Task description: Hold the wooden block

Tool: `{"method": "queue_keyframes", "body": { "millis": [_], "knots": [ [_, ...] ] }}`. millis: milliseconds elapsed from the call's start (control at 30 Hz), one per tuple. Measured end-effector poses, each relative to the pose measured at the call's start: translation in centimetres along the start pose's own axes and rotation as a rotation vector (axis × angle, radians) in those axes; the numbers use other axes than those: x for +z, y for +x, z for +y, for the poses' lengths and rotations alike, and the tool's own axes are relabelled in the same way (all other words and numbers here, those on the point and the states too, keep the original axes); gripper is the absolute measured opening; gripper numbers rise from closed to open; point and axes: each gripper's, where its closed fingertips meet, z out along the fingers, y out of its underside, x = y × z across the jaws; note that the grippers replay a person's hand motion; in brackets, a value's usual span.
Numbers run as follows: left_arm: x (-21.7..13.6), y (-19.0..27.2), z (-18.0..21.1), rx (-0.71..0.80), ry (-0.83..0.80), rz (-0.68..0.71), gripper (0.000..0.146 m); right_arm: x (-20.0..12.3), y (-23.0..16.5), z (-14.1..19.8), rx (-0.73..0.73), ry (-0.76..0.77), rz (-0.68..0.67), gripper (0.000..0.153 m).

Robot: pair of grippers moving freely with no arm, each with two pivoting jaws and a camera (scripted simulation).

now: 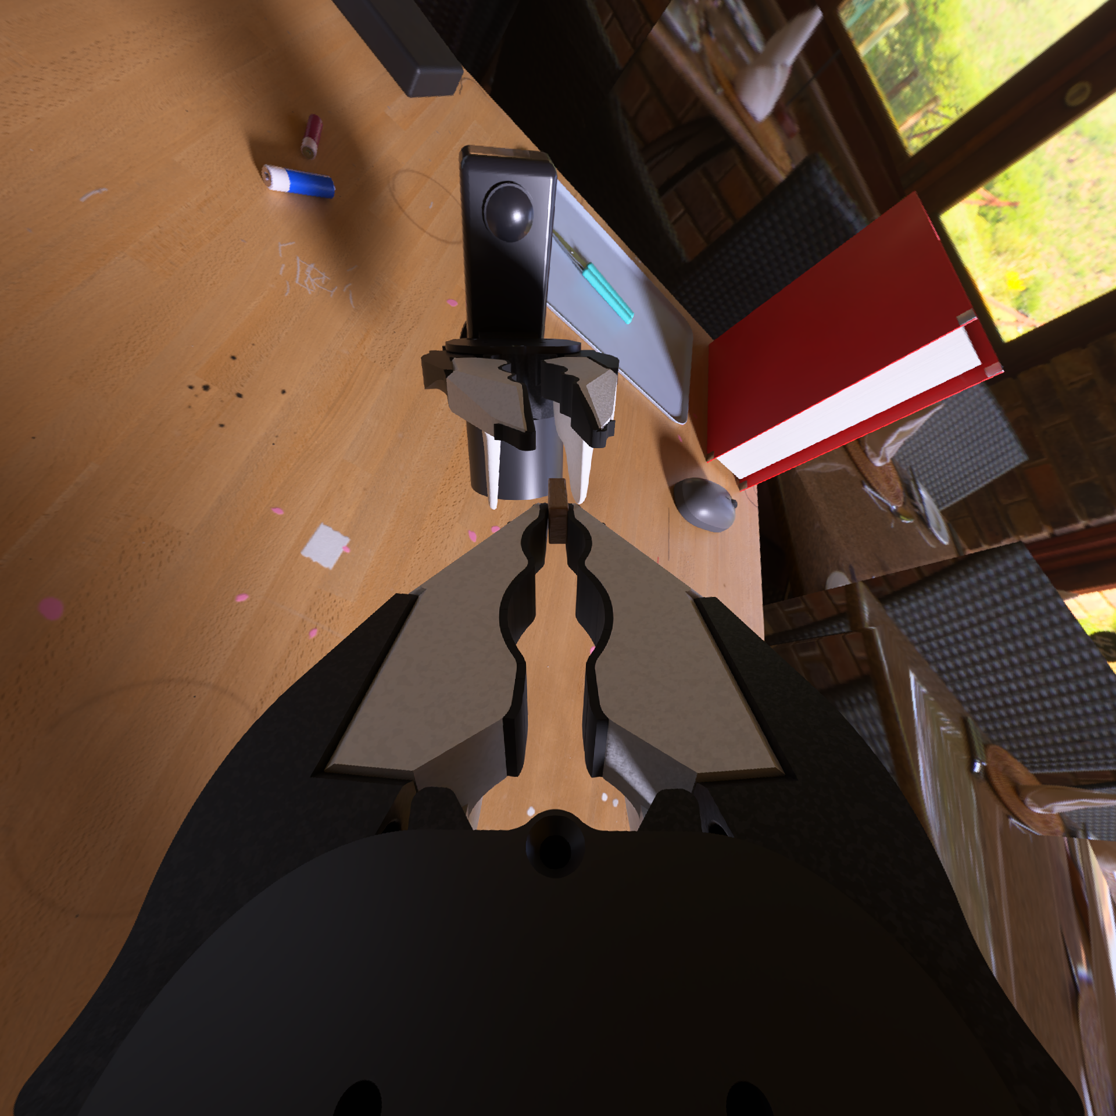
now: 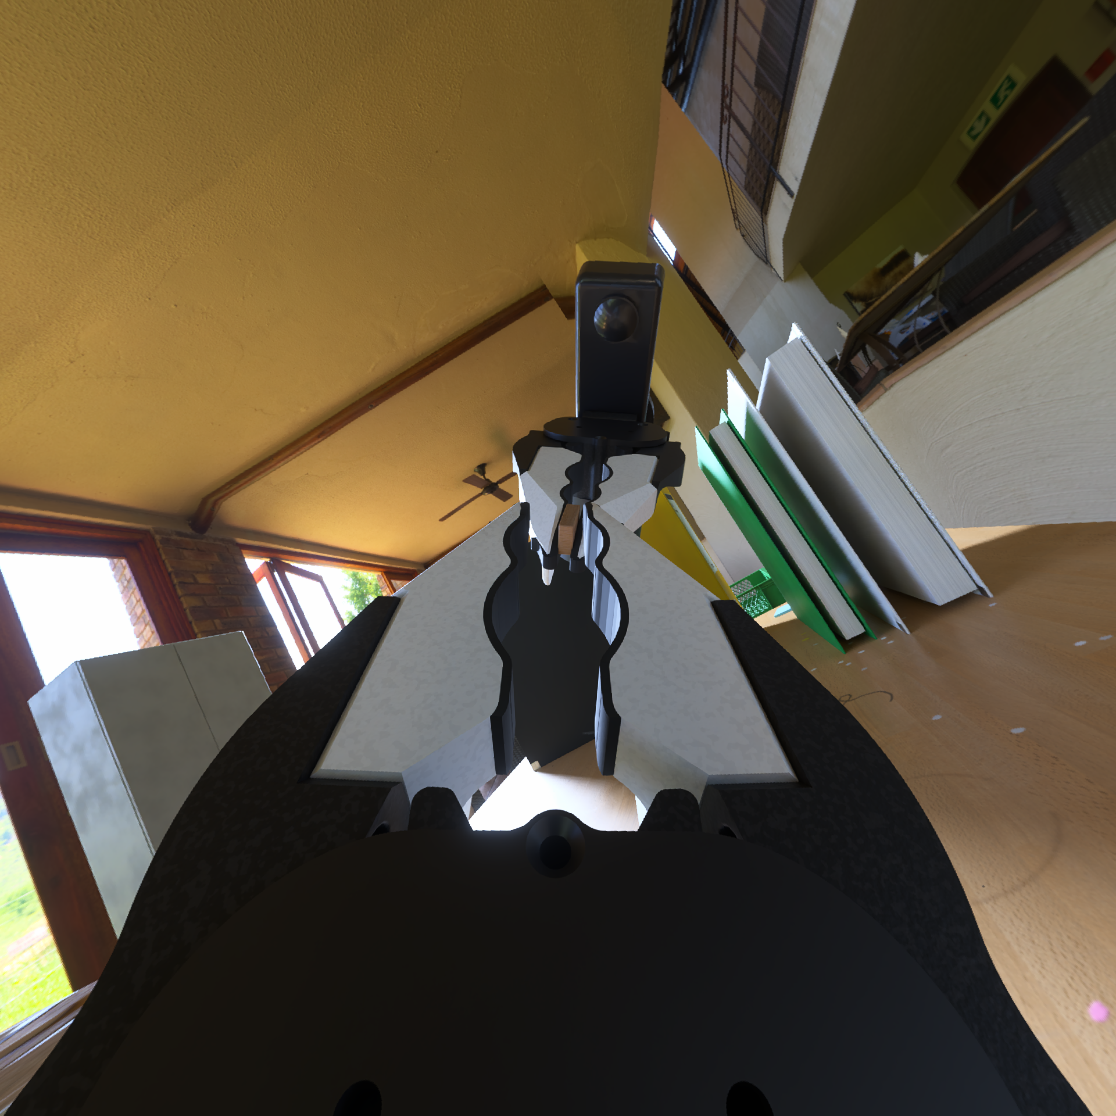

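A small wooden block (image 1: 557, 513) is pinched between the tips of my left gripper (image 1: 557, 522), which is shut on it above the wooden table (image 1: 181, 423). My right gripper (image 1: 537, 500) faces it head on, its white fingertips (image 1: 493, 492) spread apart, with the block's far end between them and not visibly touched. In the right wrist view my right gripper (image 2: 563, 526) is open, and the block (image 2: 567, 531) shows beyond its tips, held in the left gripper (image 2: 560, 558).
On the table lie a blue and white cylinder (image 1: 299, 181), a dark red one (image 1: 312, 136), a grey tray (image 1: 658, 362) with a teal pen (image 1: 607, 290), a red book (image 1: 833, 350), a grey mouse (image 1: 703, 504) and a black bar (image 1: 410, 48). Boards (image 2: 845, 513) lean at the right.
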Motion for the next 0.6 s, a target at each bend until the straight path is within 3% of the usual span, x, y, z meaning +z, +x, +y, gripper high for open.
{"method": "queue_keyframes", "body": {
  "millis": [433, 600],
  "knots": [
    [0.0, -1.1, -0.1, 0.035, -0.009, -0.112, 0.005, -0.3, 1.1, -0.1, 0.039, 0.005, 0.058, 0.017],
    [0.2, -1.6, -0.1, 0.055, -0.016, -0.173, 0.005, -0.5, 1.6, -0.3, 0.143, 0.082, 0.042, 0.017]
  ]
}}
